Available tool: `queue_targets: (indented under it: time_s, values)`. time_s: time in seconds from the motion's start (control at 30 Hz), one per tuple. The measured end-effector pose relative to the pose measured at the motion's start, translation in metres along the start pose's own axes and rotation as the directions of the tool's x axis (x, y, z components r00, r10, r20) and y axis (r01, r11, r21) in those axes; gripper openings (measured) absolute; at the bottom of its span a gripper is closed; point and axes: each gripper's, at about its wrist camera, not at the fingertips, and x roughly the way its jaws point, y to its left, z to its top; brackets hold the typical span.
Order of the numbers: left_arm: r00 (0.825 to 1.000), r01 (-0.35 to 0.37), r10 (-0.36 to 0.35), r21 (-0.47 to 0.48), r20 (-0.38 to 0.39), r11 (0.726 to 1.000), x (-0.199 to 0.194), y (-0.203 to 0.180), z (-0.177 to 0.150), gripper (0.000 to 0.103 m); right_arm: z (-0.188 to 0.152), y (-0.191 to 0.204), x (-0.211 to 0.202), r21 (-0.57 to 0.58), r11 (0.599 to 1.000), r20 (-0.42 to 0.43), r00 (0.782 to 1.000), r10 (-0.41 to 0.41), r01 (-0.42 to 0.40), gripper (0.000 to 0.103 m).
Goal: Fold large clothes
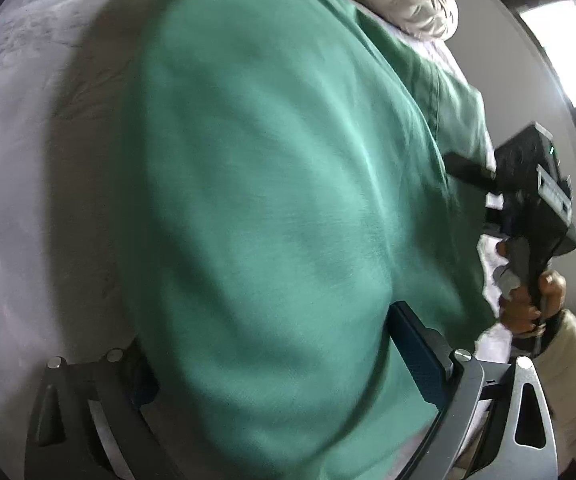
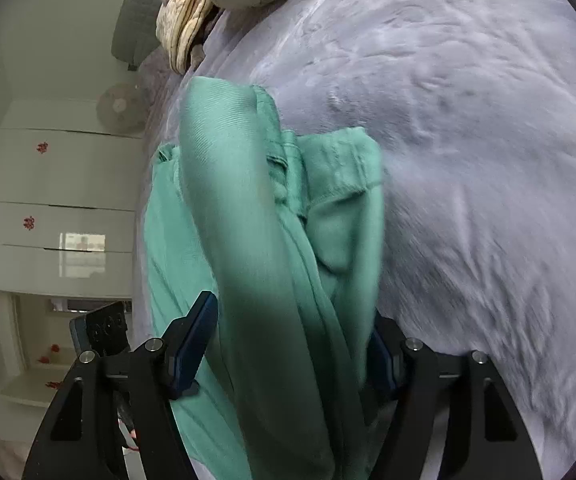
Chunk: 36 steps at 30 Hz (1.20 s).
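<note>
Garment: a large green garment [image 1: 272,200] lies spread on the bed [image 1: 28,160], with the pale blanket under it; the bunched part [image 2: 256,240] hangs in front of the right tongs.

Left tongs: the left tongs [image 1: 280,364] have cloth filling the space between the two arms. One blue pad [image 1: 416,356] shows, the other is hidden behind the fabric, so I cannot tell if they press or only stand around it.

Right tongs: the right tongs [image 2: 288,344] stand wide, a thick roll of the garment between them. The left pad [image 2: 192,344] seems free of the cloth; the right pad is half covered. I judge that they are not clamped on it.

Risk, slip: with such a loose hold, the roll may slide out of the right tongs and the fold may fall open on the bed.

Risk, uneven fold: several layers are twisted beside the roll; if they are laid down like this, the edges may not meet.

Risk, blanket: the fuzzy blanket lies just under the garment; a low grasp may catch it together with the cloth.

Risk, pillows: the pillows [image 2: 192,12] are beyond the garment, at the head of the bed; a long sweep may push into them.
</note>
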Motion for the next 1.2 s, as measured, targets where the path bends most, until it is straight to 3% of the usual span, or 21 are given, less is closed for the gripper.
queue_targets:
  time_s: [0.07,0.1,0.13,0.17,0.2,0.27,0.33,0.47,0.67,0.93,1.07,1.2]
  values:
    - [1.000,-0.009,0.009,0.002,0.012,1.000,-0.002,-0.002,-0.002,0.095,0.004,-0.002,0.005,0.027,1.000,0.002,1.000,0.013,-0.013,0.073]
    - [1.000,-0.012,0.012,0.006,0.026,1.000,-0.005,-0.003,-0.004,0.085,0.006,-0.001,0.006,0.040,0.999,0.005,1.000,0.016,-0.016,0.068]
    - [0.999,-0.026,0.025,0.022,0.045,0.999,-0.011,-0.005,-0.008,0.075,0.006,-0.002,0.005,0.056,0.998,0.016,1.000,0.013,-0.014,0.058]
    - [0.998,-0.030,0.028,0.037,0.058,0.999,-0.015,-0.007,-0.010,0.069,0.004,-0.002,0.003,0.071,0.997,0.026,1.000,0.016,-0.018,0.034]
    - [0.997,-0.032,0.028,0.054,0.070,0.998,-0.020,-0.009,-0.012,0.061,0.001,-0.001,0.002,0.084,0.996,0.040,0.999,0.025,-0.028,0.023]
    - [0.996,-0.023,0.015,0.084,0.087,0.996,-0.031,-0.014,-0.016,0.052,-0.004,0.006,-0.003,0.074,0.996,0.063,0.997,0.045,-0.049,0.017]
    - [0.995,0.003,-0.013,0.099,0.100,0.995,-0.043,-0.018,-0.018,0.047,-0.009,0.018,-0.009,0.067,0.994,0.086,0.993,0.083,-0.089,0.016]
    - [0.989,0.065,-0.078,0.103,0.125,0.993,-0.075,-0.018,-0.024,0.046,-0.022,0.046,-0.021,0.069,0.982,0.131,0.978,0.164,-0.174,0.015]
    - [0.986,0.077,-0.097,0.144,0.136,0.987,-0.136,0.006,-0.059,0.046,-0.057,0.099,-0.020,0.051,0.977,0.143,0.970,0.198,-0.207,0.015]
    - [0.998,-0.004,-0.004,0.125,0.059,0.992,-0.187,0.079,-0.142,0.046,-0.144,0.145,0.049,0.142,0.951,0.090,0.960,0.265,-0.276,0.016]
    - [0.999,-0.034,0.035,0.063,-0.002,0.997,-0.180,0.134,-0.187,0.047,-0.186,0.142,0.104,0.239,0.928,0.056,0.958,0.282,-0.287,0.016]
    - [0.996,-0.079,0.080,0.011,-0.043,0.997,-0.162,0.169,-0.211,0.059,-0.203,0.131,0.133,0.297,0.921,0.059,0.968,0.244,-0.251,0.015]
